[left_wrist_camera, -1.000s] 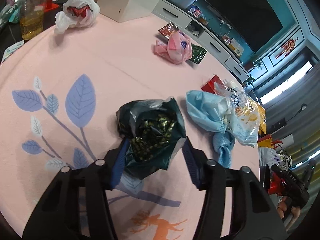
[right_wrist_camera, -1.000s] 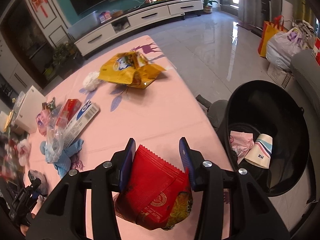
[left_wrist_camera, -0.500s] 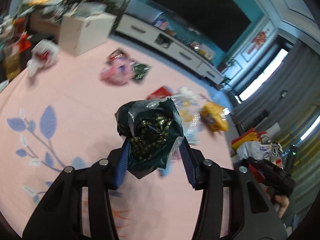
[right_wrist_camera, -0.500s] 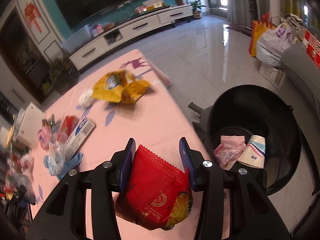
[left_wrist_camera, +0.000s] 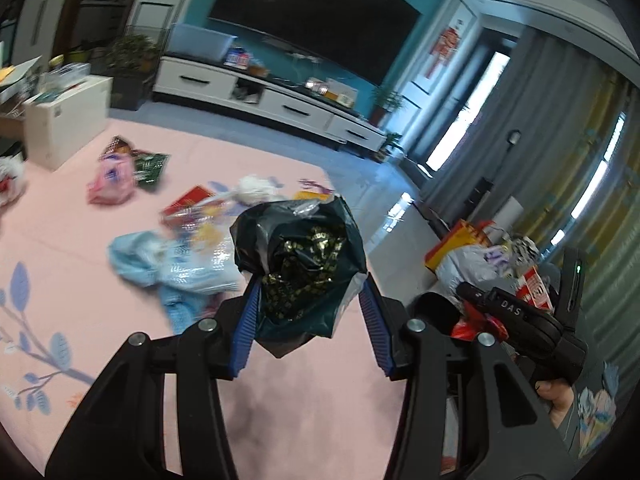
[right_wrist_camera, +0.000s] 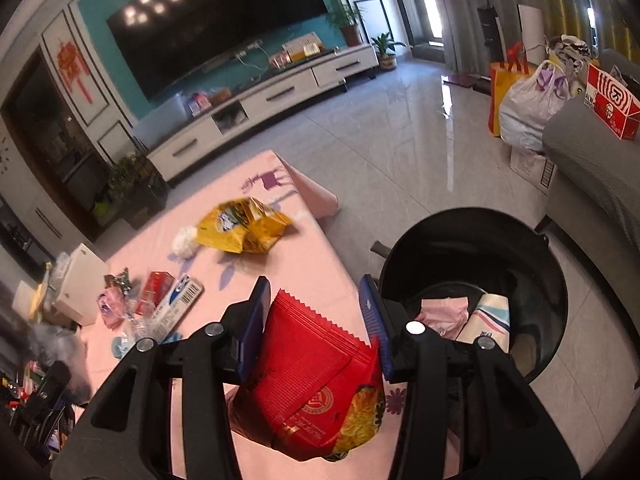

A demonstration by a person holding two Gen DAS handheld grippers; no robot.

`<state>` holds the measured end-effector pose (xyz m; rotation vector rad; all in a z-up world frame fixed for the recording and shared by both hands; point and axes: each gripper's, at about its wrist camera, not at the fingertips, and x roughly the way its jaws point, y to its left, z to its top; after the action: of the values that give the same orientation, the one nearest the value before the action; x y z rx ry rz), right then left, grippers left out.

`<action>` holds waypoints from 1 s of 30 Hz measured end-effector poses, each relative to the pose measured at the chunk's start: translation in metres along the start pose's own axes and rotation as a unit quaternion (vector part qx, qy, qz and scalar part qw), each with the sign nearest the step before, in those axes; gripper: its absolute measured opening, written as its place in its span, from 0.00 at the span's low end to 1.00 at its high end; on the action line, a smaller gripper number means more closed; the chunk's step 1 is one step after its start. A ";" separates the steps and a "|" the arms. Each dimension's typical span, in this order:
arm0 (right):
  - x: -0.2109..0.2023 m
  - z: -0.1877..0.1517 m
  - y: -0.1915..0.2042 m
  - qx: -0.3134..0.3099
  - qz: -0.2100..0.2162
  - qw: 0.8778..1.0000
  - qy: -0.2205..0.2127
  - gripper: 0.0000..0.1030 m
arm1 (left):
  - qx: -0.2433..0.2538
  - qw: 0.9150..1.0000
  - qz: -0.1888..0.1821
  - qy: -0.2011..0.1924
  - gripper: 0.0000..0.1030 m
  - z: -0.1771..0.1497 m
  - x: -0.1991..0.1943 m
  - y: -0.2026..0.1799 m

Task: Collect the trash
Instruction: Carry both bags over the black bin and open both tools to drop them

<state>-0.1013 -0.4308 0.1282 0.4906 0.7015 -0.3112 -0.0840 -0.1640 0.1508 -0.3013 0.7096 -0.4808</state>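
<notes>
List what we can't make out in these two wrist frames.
- Left wrist: the trash pile is motion-blurred; items can't be told apart.
- Left wrist: dark green bag in the left gripper hides the table behind it.
- Right wrist: bin bottom partly hidden by the right gripper.
- Right wrist: red snack packet print too small to read.

Window daylight glares off the floor (right_wrist_camera: 448,128); fisheye-warped, motion-blurred.
</notes>
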 end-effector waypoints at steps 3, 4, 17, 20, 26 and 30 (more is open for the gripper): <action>-0.008 0.003 -0.007 0.006 0.003 1.000 -0.012 0.45 | 0.026 1.000 -0.010 -0.001 0.48 -0.001 0.008 -0.025; -0.010 0.004 -0.010 0.010 0.002 1.000 -0.013 0.45 | 0.037 0.999 -0.010 0.000 0.48 -0.003 0.011 -0.034; -0.022 0.012 -0.071 0.080 -0.035 0.996 -0.030 0.45 | 0.142 0.986 -0.065 0.064 0.48 -0.037 0.071 -0.128; -0.019 0.013 -0.088 0.098 -0.043 0.994 -0.027 0.45 | 0.155 0.981 -0.078 0.083 0.48 -0.044 0.090 -0.145; -0.012 0.013 -0.122 0.139 -0.063 0.988 -0.015 0.46 | 0.171 0.971 -0.103 0.130 0.49 -0.061 0.130 -0.170; -0.009 0.012 -0.144 0.168 -0.078 0.983 -0.012 0.46 | 0.180 0.964 -0.112 0.159 0.49 -0.071 0.156 -0.184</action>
<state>-0.1636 -0.5577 0.0955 0.7527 0.6671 -0.5872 -0.0886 -0.4087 0.0915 0.0432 0.8856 -0.8743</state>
